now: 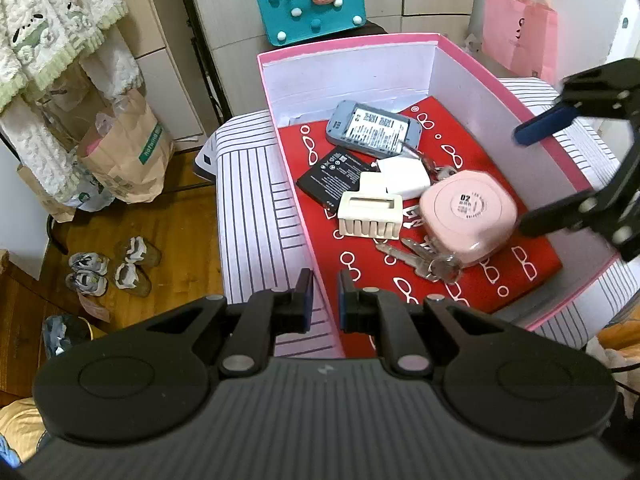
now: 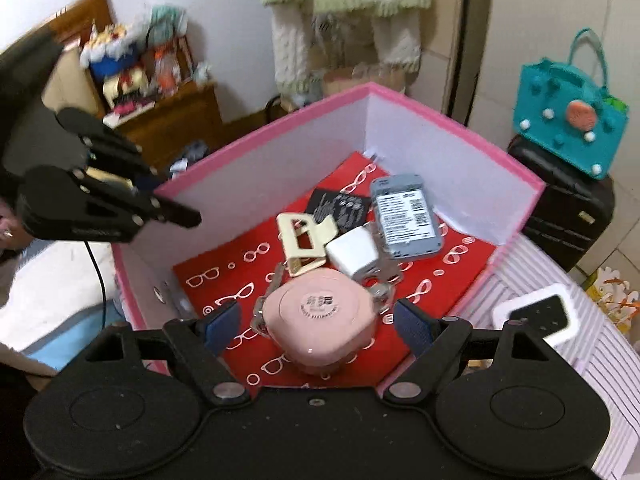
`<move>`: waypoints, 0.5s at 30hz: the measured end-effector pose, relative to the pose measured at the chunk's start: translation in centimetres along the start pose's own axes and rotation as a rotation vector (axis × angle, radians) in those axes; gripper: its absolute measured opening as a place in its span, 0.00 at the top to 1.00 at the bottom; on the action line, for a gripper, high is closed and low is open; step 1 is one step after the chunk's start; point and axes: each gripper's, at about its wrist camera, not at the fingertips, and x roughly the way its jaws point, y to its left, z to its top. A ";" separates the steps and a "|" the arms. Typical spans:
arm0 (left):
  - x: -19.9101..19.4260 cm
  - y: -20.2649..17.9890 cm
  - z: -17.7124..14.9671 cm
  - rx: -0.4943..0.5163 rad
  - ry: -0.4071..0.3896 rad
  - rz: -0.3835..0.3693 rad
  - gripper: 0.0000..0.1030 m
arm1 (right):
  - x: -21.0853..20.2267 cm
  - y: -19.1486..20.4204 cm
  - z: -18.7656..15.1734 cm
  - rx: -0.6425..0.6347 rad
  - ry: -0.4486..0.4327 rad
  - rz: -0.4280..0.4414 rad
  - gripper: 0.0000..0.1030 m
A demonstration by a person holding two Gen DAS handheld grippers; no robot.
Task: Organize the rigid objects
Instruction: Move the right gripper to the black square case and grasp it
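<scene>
A pink box [image 1: 572, 168] with a red glasses-print floor [image 1: 532, 264] holds a pink rounded case [image 1: 468, 216], keys [image 1: 424, 260], a cream hair claw [image 1: 370, 216], a white charger [image 1: 402, 178], a black battery [image 1: 332, 180] and a grey-blue device [image 1: 374, 128]. My left gripper [image 1: 325, 300] is nearly closed and empty, its jaws either side of the box's near wall. My right gripper [image 2: 316, 326] is open wide and empty, above the pink case [image 2: 320, 326]; it also shows in the left wrist view [image 1: 524, 184].
The box rests on a striped cushion [image 1: 256, 216]. A white-framed black device [image 2: 540, 316] lies on the cushion beside the box. A teal bag [image 1: 310, 0] on a black suitcase [image 2: 568, 208] stands behind. Shoes [image 1: 112, 268] and paper bags [image 1: 124, 156] are on the wooden floor.
</scene>
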 end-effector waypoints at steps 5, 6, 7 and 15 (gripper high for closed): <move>0.0 -0.1 0.0 -0.009 0.000 0.006 0.90 | -3.0 -0.8 -1.4 0.034 -0.078 0.018 0.16; 0.0 -0.1 0.0 -0.011 -0.001 0.006 0.90 | -3.3 -1.1 -1.7 0.051 -0.091 0.018 0.16; 0.0 -0.1 0.0 -0.013 -0.001 0.005 0.90 | -3.6 -1.3 -1.9 0.061 -0.099 0.018 0.16; 0.0 -0.1 0.1 -0.024 0.006 0.012 0.90 | -5.9 -3.7 -5.1 0.132 -0.214 -0.061 0.16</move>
